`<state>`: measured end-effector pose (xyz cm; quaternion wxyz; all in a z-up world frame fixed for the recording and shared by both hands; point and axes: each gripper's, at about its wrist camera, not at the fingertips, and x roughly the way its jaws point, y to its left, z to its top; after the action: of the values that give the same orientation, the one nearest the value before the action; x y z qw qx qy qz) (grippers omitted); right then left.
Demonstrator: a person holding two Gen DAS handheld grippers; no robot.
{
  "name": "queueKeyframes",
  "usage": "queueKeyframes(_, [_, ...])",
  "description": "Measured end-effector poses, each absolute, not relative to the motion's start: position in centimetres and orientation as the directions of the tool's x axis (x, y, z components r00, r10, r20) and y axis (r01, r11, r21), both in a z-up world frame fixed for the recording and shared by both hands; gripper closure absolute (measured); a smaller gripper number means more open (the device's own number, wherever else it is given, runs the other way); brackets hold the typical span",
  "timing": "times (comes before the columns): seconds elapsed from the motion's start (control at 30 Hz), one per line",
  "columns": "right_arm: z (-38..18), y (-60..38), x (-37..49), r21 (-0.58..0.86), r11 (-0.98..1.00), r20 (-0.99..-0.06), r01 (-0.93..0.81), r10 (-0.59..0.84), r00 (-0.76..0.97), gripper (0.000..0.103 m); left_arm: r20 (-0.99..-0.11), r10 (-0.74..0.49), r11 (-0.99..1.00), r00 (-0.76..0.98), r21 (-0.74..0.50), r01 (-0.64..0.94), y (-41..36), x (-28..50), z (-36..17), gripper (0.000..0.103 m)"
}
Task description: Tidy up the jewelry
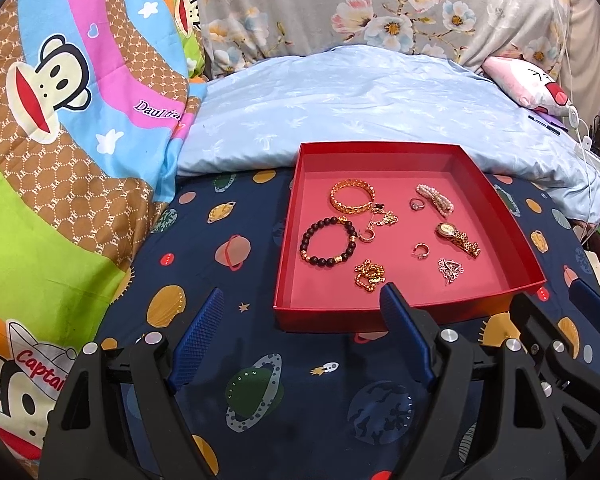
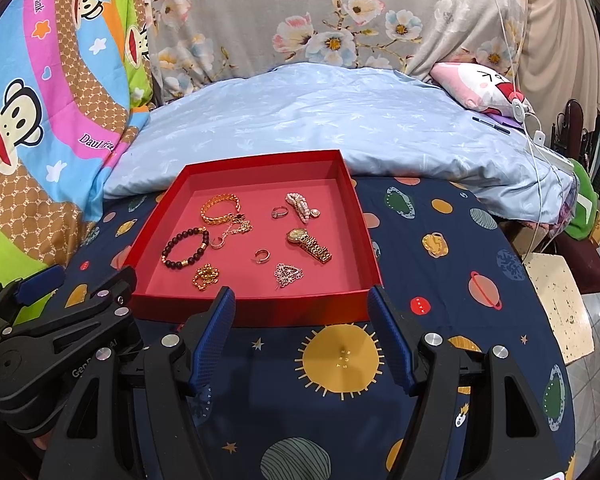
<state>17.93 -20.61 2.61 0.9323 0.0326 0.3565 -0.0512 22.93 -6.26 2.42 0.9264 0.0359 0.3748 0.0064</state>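
A shallow red tray (image 1: 331,316) (image 2: 256,310) lies on the navy planet-print sheet. In it lie a gold bangle (image 1: 351,196) (image 2: 221,208), a dark bead bracelet (image 1: 327,242) (image 2: 186,248), a gold chain (image 1: 369,275) (image 2: 206,276), a gold watch (image 1: 457,238) (image 2: 309,244), a pearl piece (image 1: 435,199) (image 2: 301,205), rings (image 1: 415,204) and a silver pendant (image 1: 451,270) (image 2: 288,274). My left gripper (image 1: 303,300) is open and empty just before the tray's near wall. My right gripper (image 2: 301,300) is open and empty at the same wall.
A pale blue pillow (image 1: 359,104) lies behind the tray. A cartoon monkey quilt (image 1: 60,120) is piled at the left. A pink plush (image 2: 479,84) and white cables (image 2: 531,136) are at the far right, where the bed edge drops to a stool (image 2: 559,300).
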Motion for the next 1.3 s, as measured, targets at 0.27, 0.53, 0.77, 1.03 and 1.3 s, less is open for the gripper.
queueKeyframes(0.27, [2.61, -20.61, 17.88, 0.027, 0.992, -0.669, 0.123, -0.074, 0.739, 0.036, -0.693, 0.039, 0.997, 0.72, 0.076, 0.018, -6.54, 22.89, 2.5, 0.027])
queueKeyframes(0.53, [2.65, -20.61, 17.94, 0.025, 0.992, -0.669, 0.123, -0.075, 0.739, 0.036, -0.69, 0.041, 0.996, 0.723, 0.082, 0.021, -6.7, 22.86, 2.68, 0.028])
queueKeyframes(0.77, [2.65, -20.66, 17.92, 0.025, 0.992, -0.67, 0.124, -0.075, 0.738, 0.036, -0.69, 0.043, 0.996, 0.723, 0.083, 0.02, -6.79, 22.84, 2.7, 0.028])
queueKeyframes(1.03, [2.62, -20.76, 17.91, 0.026, 0.992, -0.671, 0.124, -0.074, 0.737, 0.036, -0.689, 0.043, 0.996, 0.723, 0.085, 0.021, -6.83, 22.85, 2.76, 0.028])
queueKeyframes(1.3, [2.66, -21.3, 17.87, 0.023, 0.988, -0.667, 0.15, -0.096, 0.739, 0.03, -0.698, 0.044, 0.997, 0.715, 0.075, 0.012, -6.58, 23.12, 2.72, 0.028])
